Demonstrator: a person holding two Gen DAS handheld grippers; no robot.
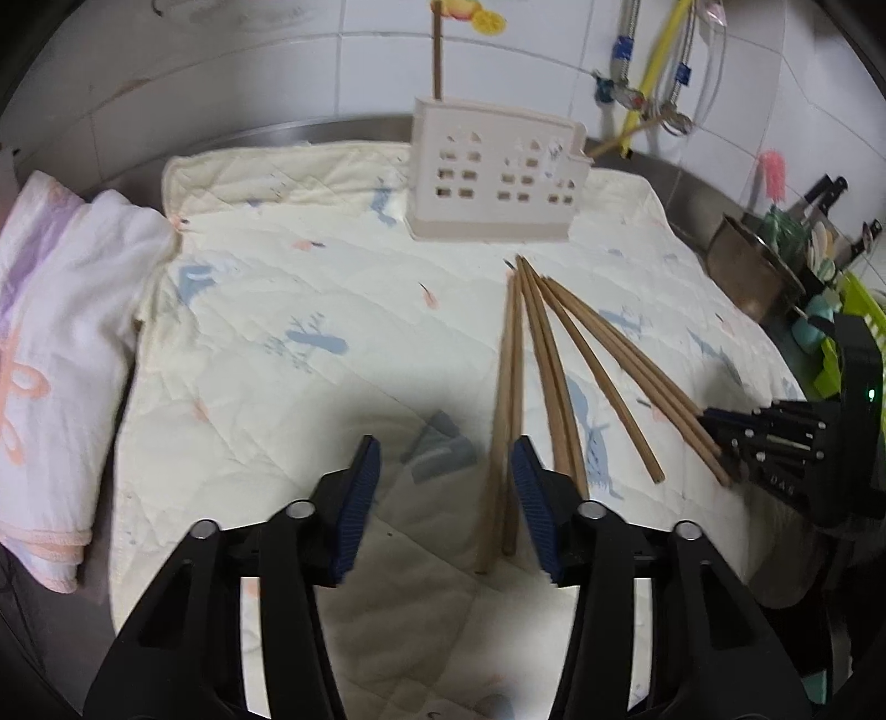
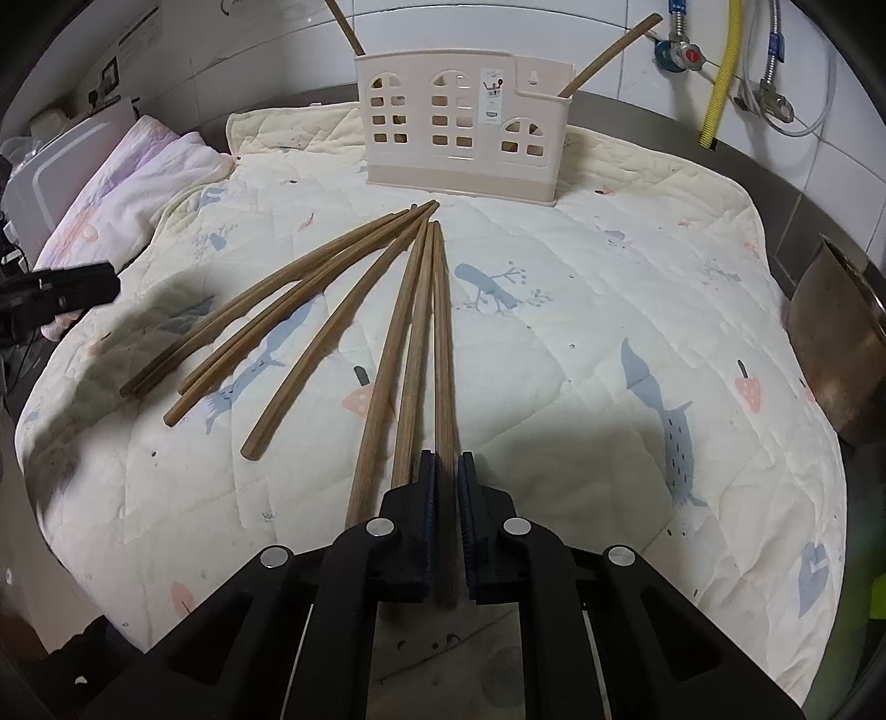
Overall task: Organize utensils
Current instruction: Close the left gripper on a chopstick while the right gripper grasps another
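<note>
Several wooden chopsticks [image 2: 310,310] lie fanned on a quilted mat [image 2: 609,310], tips toward a beige house-shaped utensil holder [image 2: 465,127] at the back. The holder has two chopsticks standing in it, one at each end [image 2: 609,52]. My right gripper [image 2: 446,471] is shut on the rightmost chopstick [image 2: 440,343], near its thick end, low on the mat. My left gripper [image 1: 446,459] is open above the mat, with the leftmost pair of chopsticks [image 1: 506,399] just inside its right finger. The holder [image 1: 493,177] and the right gripper [image 1: 775,443] show in the left wrist view.
A folded white and pink towel [image 1: 50,332] lies left of the mat. A metal pot [image 2: 841,343] stands at the right edge. A green rack with knives and dishes [image 1: 841,310] is at the far right. Pipes and hoses [image 2: 720,72] hang on the tiled wall.
</note>
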